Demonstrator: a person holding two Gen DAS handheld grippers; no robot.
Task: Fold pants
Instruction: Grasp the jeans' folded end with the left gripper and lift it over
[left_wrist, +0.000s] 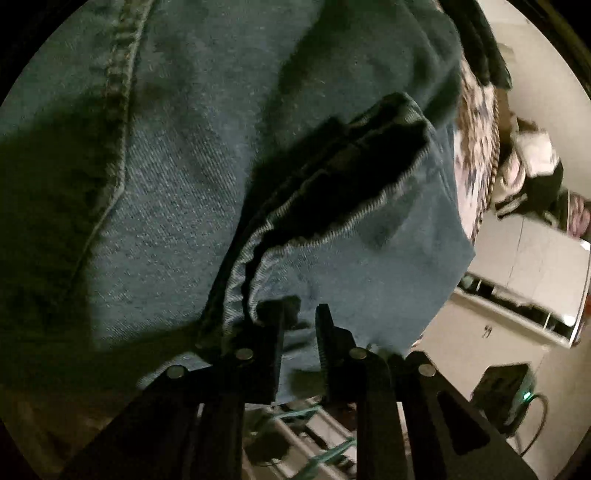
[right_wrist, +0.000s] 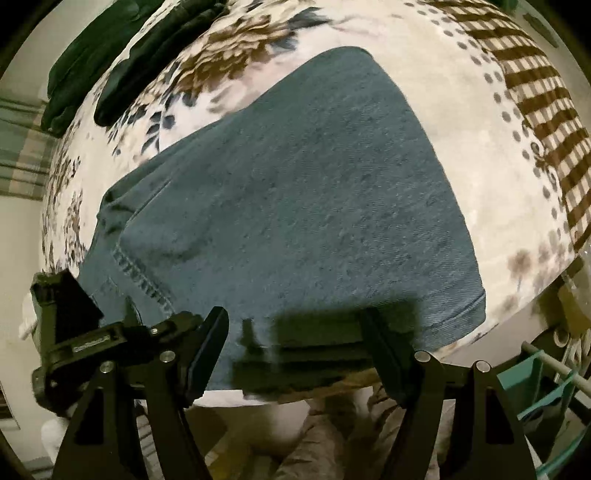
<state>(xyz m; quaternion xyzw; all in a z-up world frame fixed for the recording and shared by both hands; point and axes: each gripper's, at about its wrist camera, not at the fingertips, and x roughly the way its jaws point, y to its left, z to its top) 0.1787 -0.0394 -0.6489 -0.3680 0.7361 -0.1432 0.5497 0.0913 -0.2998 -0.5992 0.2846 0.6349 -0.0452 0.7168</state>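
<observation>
My left gripper (left_wrist: 300, 321) jaws barely gap beside the jeans (right_wrist: 295, 192) hem; right gripper (right_wrist: 295, 343) jaws gape empty: hem may slip, undoing the fold

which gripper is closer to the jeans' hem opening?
Left. The left gripper sits right at the hem opening, fingers narrowly parted over denim beside it. The right gripper is wide open at the near edge of the jeans; no opening shows there.
</observation>
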